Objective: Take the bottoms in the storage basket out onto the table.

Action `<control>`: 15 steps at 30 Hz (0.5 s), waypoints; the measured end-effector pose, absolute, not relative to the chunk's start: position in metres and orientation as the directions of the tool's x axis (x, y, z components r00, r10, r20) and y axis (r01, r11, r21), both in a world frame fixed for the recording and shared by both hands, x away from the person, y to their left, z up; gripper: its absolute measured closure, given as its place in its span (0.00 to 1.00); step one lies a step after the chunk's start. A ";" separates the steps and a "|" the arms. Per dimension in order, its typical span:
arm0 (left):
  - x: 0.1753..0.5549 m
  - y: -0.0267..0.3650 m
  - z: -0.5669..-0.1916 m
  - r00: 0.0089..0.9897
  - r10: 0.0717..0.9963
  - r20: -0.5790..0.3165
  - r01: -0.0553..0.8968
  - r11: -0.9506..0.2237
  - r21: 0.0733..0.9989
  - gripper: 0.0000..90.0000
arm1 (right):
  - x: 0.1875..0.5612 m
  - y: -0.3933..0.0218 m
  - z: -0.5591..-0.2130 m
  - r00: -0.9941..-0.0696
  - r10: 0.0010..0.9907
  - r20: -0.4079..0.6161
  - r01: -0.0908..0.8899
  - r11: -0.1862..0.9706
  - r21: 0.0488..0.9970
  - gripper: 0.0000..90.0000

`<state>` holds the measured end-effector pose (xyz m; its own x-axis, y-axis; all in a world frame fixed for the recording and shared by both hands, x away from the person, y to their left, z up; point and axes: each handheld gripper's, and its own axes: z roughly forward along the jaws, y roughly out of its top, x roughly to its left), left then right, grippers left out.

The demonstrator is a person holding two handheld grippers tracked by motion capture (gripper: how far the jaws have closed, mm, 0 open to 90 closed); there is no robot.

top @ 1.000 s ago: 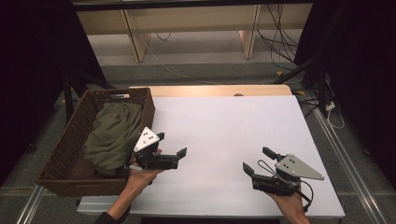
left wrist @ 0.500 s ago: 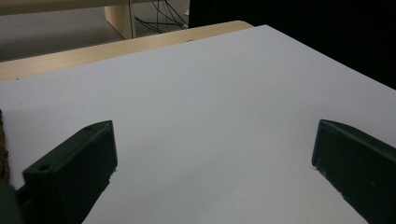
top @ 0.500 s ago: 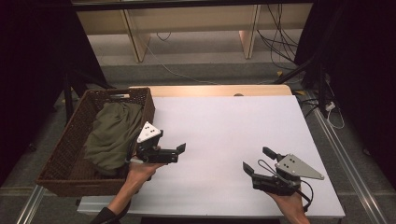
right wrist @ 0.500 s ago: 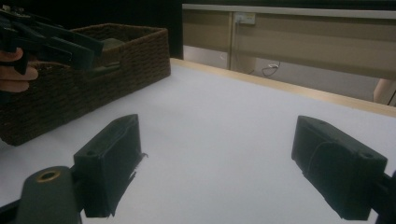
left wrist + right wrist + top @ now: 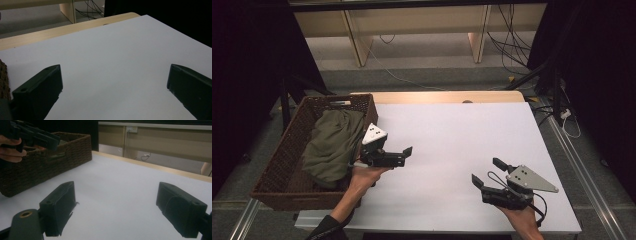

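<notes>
1. A big white table (image 5: 452, 150) is seen from above, with a strip of light wood along its far edge.
2. A brown woven basket (image 5: 277, 165) is set on the left end of the table. Its side wall is also seen in the right gripper view (image 5: 50, 162).
3. A green cloth (image 5: 332, 145) is bunched up inside the basket. It is not held by anything.
4. The left gripper (image 5: 404, 156) is held in a hand (image 5: 362, 177) just beside the basket's right wall, near the cloth. Its jaws are pointed toward the middle of the table, away from the cloth.
5. In the left gripper view, the two black jaws are seen spread wide apart, with only bare white table between them. A small bit of the basket is seen at the left edge of that view.
6. The right gripper (image 5: 487, 172) is held low over the table near the front right corner, well apart from the basket. Its jaws are spread wide too, and nothing is held in them. They are pointed to the left, toward the basket.
7. In the right gripper view, the left gripper (image 5: 37, 136) and its fingers (image 5: 11, 151) are seen up at the top left, in front of the basket
8. A grey three-cornered plate is carried on top of each gripper
</notes>
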<state>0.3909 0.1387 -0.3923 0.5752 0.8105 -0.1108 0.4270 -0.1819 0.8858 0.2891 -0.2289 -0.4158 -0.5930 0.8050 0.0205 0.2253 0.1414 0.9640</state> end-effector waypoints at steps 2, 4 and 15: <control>0.395 0.138 -0.391 0.571 0.816 -0.086 0.422 -0.202 0.884 0.00 | 0.289 -0.229 -0.416 -0.594 0.804 0.021 0.225 0.141 0.964 0.19; 0.400 0.138 -0.390 0.564 0.823 -0.066 0.424 -0.220 0.879 0.00 | 0.289 -0.229 -0.416 -0.594 0.804 0.021 0.225 0.141 0.964 0.19; 0.419 0.145 -0.382 0.539 0.838 -0.086 0.474 -0.217 0.854 0.00 | 0.289 -0.229 -0.416 -0.596 0.803 0.020 0.227 0.145 0.963 0.19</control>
